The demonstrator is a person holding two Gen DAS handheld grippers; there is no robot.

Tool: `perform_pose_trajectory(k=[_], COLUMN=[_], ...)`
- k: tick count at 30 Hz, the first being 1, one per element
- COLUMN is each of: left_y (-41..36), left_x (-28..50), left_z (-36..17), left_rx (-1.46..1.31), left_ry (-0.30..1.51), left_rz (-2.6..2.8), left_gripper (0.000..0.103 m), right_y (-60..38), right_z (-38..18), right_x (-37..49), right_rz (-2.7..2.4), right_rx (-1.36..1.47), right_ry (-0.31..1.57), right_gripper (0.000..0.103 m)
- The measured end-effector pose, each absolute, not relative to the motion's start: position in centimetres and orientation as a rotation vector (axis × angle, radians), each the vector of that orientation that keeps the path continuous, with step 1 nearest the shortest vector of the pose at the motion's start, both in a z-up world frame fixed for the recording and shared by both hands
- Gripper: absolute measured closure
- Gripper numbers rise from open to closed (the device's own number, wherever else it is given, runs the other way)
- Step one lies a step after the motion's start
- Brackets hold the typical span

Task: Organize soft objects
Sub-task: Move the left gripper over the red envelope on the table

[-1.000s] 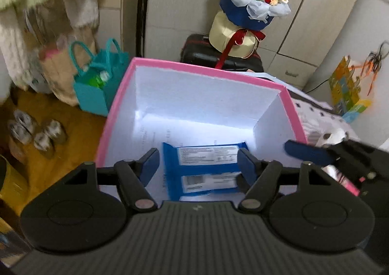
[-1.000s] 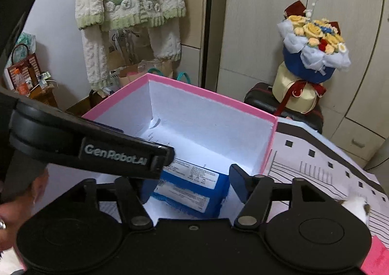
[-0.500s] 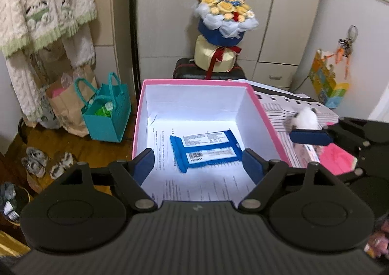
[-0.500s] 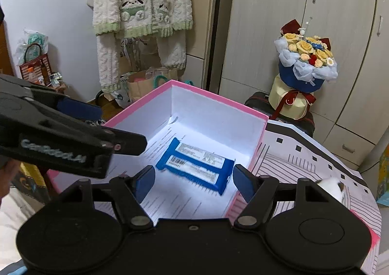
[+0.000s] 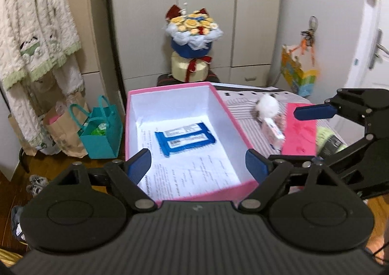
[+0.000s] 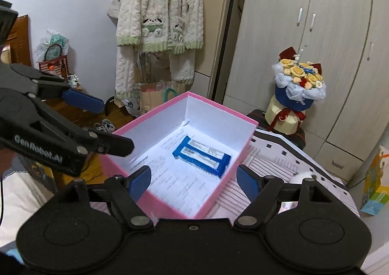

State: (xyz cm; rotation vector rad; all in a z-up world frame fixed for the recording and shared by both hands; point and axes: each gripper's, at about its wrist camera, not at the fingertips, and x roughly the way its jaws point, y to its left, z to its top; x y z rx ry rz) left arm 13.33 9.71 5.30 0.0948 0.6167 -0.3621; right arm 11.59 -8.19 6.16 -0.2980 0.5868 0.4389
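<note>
The pink box point(image 5: 237, 126) sits open, and a blue packet point(image 5: 185, 138) lies flat on the printed paper lining its floor. The left gripper point(image 5: 198, 165) hangs over the box's near end, jaws opening, nothing between them. The right gripper point(image 6: 192, 179) hovers at the box's near right corner, jaws also opening and empty. Right of the box lies a white fluffy thing point(image 5: 268, 105), perhaps a plush toy.

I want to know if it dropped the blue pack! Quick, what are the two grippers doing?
Left gripper: jaws opening, holding nothing.
Right gripper: jaws opening, holding nothing.
Blue pack lies in the pink box.
</note>
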Motion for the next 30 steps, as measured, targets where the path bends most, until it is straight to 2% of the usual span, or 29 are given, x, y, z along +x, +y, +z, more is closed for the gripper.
perform_pose_trajectory(k=[12,25,30], left_y=[3.8,-6.5,-9.4], left_x=[11.5,14.7,16.4], left_z=[4.3,-1.2,-3.9], left_rx=[0.094,0.075,0.076], left_ry=[0.624,0.720,0.698], left_rz=[-0.560,-0.762,-0.752], left_gripper=[0.015,0.015,0.015], right_y=[-17.8,-28.1,-29.9], right_z=[4.5,1.5,-0.4], right_x=[5.4,9.8,12.8], right_rz=[0.305,0.177,0.212], right_rx=[-0.242,-0.052,0.012], right_ry=[0.526,0.617,0.664], right_gripper=[0.016,0.016,0.017])
